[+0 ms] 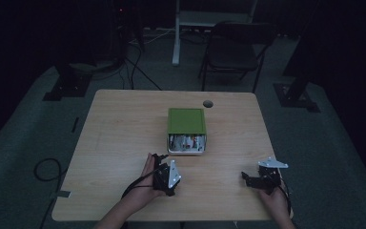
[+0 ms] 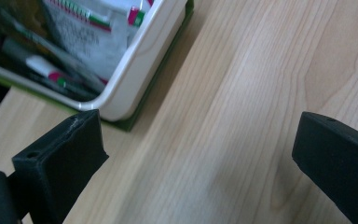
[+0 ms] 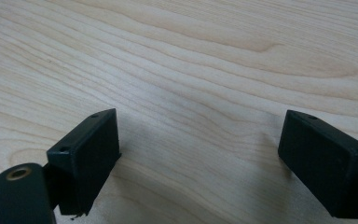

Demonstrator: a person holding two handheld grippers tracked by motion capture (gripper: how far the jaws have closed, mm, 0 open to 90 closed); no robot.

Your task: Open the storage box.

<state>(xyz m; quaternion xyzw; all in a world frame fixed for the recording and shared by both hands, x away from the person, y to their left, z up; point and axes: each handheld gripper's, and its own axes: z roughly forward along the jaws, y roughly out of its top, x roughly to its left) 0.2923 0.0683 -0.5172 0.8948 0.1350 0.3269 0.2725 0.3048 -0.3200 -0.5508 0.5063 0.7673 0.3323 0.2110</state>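
Green-lidded white box (image 1: 186, 131) mid-table, near end open (pens and papers inside).

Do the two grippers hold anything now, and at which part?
Nothing is held. The left gripper and right gripper are open over bare table.

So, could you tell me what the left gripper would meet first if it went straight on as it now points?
Probably bare table; the left gripper stands open, with the white tray of the green box off toward its left jaw, though depth is unclear.

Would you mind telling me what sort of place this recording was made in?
Probably a lab or recording room: a lone wooden table on grey carpet, a folding chair behind it, stand bases and cables on the floor, dark surroundings.
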